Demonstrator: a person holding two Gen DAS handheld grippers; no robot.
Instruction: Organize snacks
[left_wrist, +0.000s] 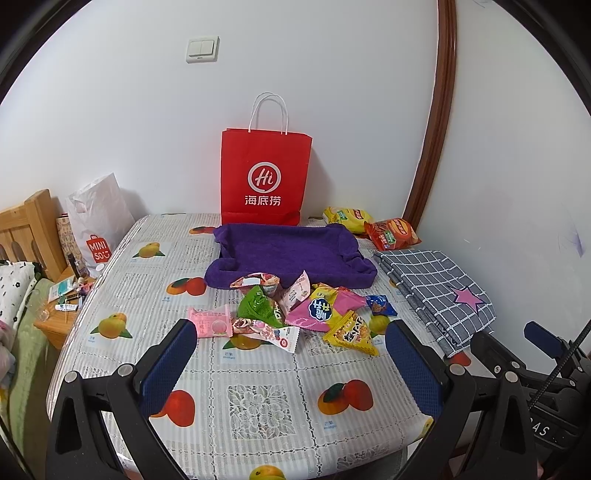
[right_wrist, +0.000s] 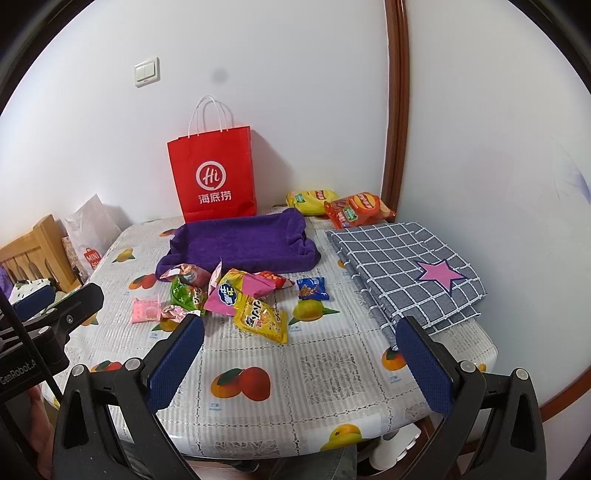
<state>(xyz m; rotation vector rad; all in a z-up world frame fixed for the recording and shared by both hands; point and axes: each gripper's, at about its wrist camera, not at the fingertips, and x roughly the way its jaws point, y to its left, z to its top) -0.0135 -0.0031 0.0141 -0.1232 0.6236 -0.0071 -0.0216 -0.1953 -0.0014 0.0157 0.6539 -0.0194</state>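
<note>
Left gripper (left_wrist: 291, 332): your fingers gape, empty, snacks (left_wrist: 295, 310) just ahead.
Right gripper (right_wrist: 301, 328): likewise spread, idle.
Tray (left_wrist: 291, 254): beyond the pile, probably their destination.

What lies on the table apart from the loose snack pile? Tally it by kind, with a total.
Chip bags: 2 (yellow chip bag, red chip bag)
Paper bags: 1 (red paper bag)
Fabric items: 2 (purple tray, checked cloth)
Total: 5
</note>
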